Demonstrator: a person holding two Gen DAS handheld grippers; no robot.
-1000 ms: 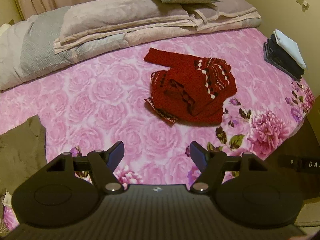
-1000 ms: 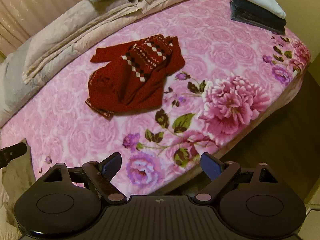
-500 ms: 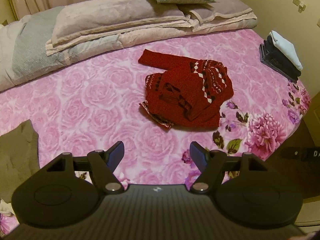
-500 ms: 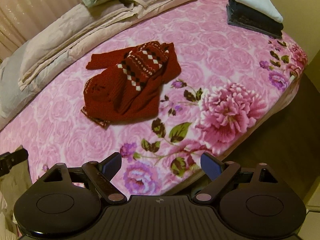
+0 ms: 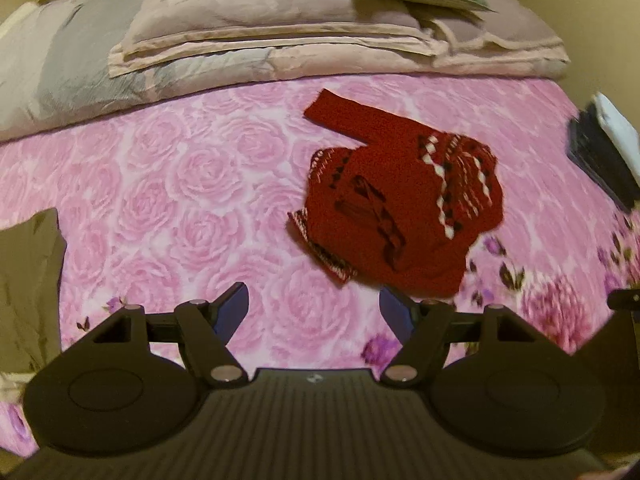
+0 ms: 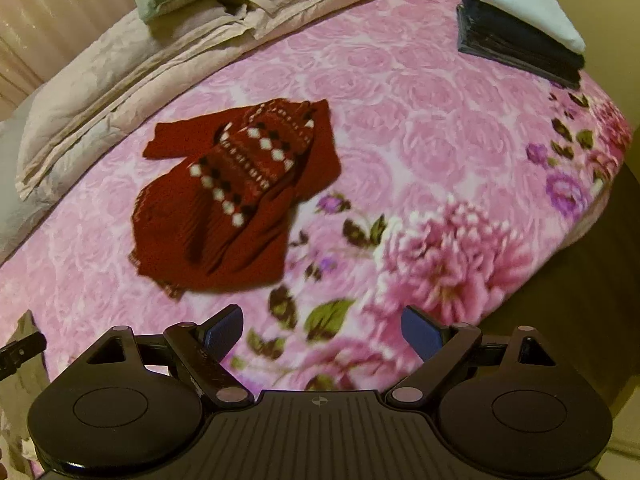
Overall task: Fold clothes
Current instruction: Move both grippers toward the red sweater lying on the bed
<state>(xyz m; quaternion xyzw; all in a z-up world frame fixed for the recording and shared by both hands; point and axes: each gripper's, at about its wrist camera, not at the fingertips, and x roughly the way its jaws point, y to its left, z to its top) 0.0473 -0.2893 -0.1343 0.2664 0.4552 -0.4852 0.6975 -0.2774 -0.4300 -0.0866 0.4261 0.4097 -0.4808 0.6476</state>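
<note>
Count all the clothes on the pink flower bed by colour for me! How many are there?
Red: 1, the crumpled sweater
Dark: 1 folded pile; layers too blurred to count
White: 1 folded piece on top of that pile
Olive: 1 garment at the left edge
Total: 4

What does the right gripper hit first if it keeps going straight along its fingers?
Probably the pink rose-print blanket near the bed's edge: the open right gripper frames bare floral fabric. The crumpled red patterned knit sweater lies up and left of that line. Depth unclear.
</note>
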